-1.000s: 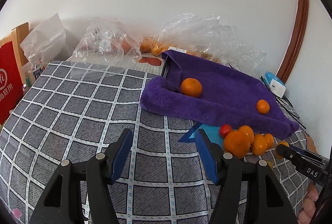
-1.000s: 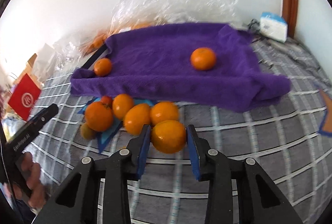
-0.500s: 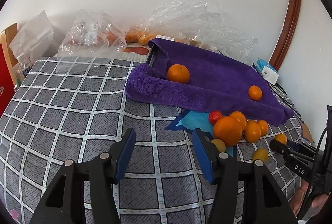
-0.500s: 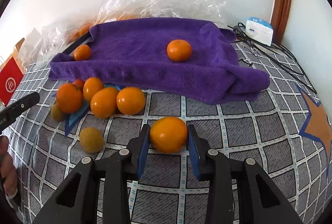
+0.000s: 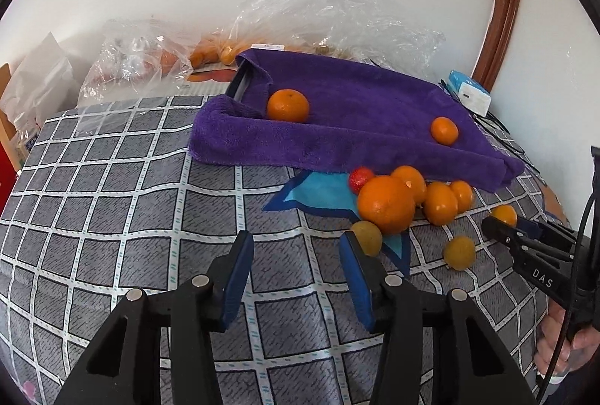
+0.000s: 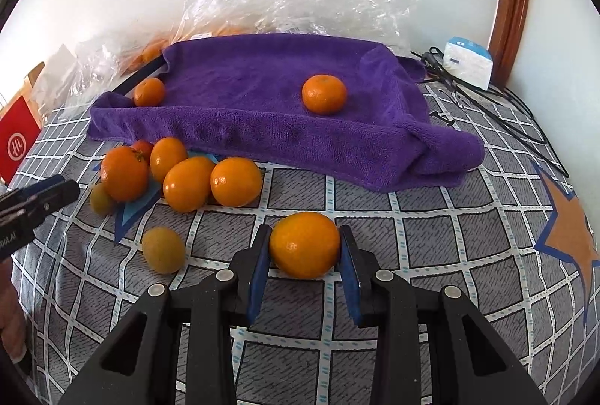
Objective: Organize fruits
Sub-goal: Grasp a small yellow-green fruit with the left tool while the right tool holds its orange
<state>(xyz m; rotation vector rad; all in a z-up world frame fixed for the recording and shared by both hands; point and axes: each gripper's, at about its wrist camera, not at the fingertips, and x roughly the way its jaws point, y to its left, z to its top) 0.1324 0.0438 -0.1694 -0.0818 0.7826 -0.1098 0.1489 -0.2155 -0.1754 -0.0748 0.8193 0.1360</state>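
My right gripper (image 6: 304,232) is shut on an orange (image 6: 304,245), held just above the checked cloth. A pile of oranges (image 6: 187,180) lies to its left, in front of a purple towel (image 6: 262,97) that carries two oranges (image 6: 324,93). In the left wrist view my left gripper (image 5: 296,240) hovers over the cloth, its jaws closing with nothing between them. A small yellow-green fruit (image 5: 367,236) sits just beyond its right finger, beside a big orange (image 5: 386,204). The right gripper's tip (image 5: 502,228) shows at the right.
Clear plastic bags (image 5: 337,18) with more fruit lie along the wall behind the towel. A white and blue box (image 6: 468,63) and black cables (image 6: 487,105) sit at the back right. Another yellow-green fruit (image 6: 163,249) lies loose. A red box (image 6: 17,146) stands at the left.
My left gripper's jaws have narrowed and it has moved right, toward the fruit pile. My right gripper has drawn back from the pile with the orange in it.
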